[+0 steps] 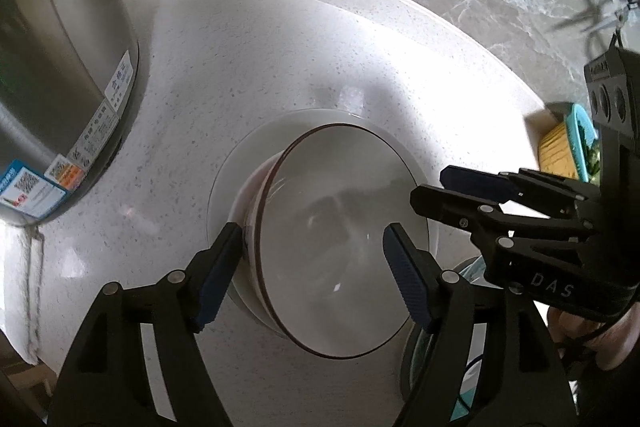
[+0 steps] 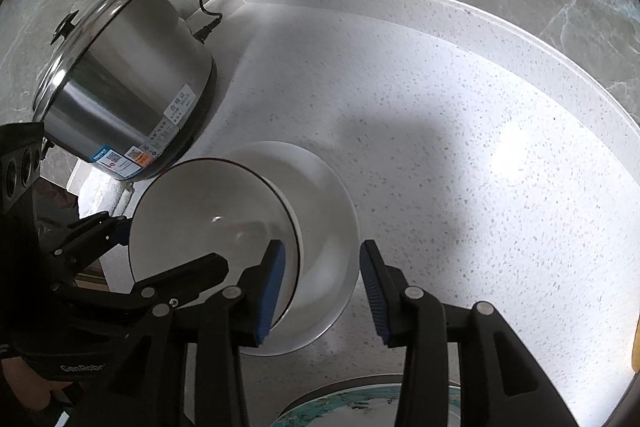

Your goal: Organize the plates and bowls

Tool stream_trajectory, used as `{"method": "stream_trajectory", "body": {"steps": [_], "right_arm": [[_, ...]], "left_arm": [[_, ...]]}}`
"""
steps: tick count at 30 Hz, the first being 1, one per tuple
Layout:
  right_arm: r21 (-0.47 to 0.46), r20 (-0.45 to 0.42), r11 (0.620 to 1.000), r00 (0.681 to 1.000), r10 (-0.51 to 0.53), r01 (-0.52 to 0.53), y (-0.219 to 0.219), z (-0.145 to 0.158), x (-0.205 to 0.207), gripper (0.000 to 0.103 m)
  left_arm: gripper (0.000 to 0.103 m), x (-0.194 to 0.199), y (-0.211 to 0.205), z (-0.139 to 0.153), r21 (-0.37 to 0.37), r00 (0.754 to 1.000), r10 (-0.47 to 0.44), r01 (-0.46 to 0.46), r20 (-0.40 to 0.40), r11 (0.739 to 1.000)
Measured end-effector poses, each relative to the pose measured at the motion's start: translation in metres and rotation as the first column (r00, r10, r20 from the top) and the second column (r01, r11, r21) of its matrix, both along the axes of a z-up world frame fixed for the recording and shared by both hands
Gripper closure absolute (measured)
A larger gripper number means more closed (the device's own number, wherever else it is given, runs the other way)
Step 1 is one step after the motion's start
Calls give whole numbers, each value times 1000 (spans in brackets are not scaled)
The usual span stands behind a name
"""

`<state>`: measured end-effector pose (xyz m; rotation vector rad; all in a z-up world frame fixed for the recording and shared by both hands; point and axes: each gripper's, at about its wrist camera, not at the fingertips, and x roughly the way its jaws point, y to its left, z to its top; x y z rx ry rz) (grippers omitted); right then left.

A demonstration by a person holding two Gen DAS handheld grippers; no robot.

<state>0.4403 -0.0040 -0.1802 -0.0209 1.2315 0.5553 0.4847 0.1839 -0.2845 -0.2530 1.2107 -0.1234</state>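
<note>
The left tongs (image 1: 312,267), spread wide, straddle the rim of the brown-rimmed bowl (image 1: 344,223) on the white plate (image 2: 332,203) beside the steel cooker (image 2: 120,99), while the right tongs (image 2: 322,291) wait released; next they probably should withdraw.

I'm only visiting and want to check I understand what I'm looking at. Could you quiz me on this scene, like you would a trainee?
1. True or false: the right gripper is clamped on the steel pot.
2. What is under the bowl? A) a white plate B) a chopping board C) a towel
3. Which gripper has one finger outside the bowl's wall and one inside it?

Key
1. False: it is open, over the edge of the white plate.
2. A.
3. The left gripper, with its jaws open.
</note>
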Motion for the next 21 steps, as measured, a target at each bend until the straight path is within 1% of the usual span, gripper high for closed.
{"method": "stream_trajectory", "body": {"steps": [3, 5, 7, 9, 12, 15, 17, 19, 21], "right_arm": [[-10, -6, 1000, 1000, 5, -5, 2, -2, 2, 60], [-13, -10, 1000, 1000, 11, -11, 3, -4, 2, 60], [-17, -18, 1000, 1000, 20, -20, 6, -6, 3, 60], [-3, -22, 1000, 999, 29, -29, 8, -6, 5, 60], [-11, -24, 999, 999, 41, -41, 14, -7, 8, 60], [-3, -25, 999, 999, 35, -35, 11, -3, 9, 61], [29, -9, 1000, 1000, 8, -8, -1, 7, 10, 59], [31, 2, 999, 1000, -20, 20, -13, 11, 12, 59], [70, -23, 996, 999, -47, 49, -30, 11, 16, 59]], "left_arm": [[32, 3, -5, 2, 52, 999, -32, 31, 9, 998], [32, 5, -8, 3, 105, 999, -51, 49, 17, 993], [32, 7, -8, 3, 131, 998, -65, 62, 19, 989], [32, 9, -3, 3, 120, 998, -56, 53, 18, 991], [32, 10, 1, 4, 125, 998, -55, 53, 14, 991], [32, 6, 7, 12, 105, 998, -55, 51, 32, 993], [32, 0, 16, 20, 85, 998, -39, 35, 52, 996], [32, -10, 33, 30, 59, 996, 6, -11, 87, 998], [32, -21, 50, 35, 23, 994, 33, -35, 107, 999]]}}
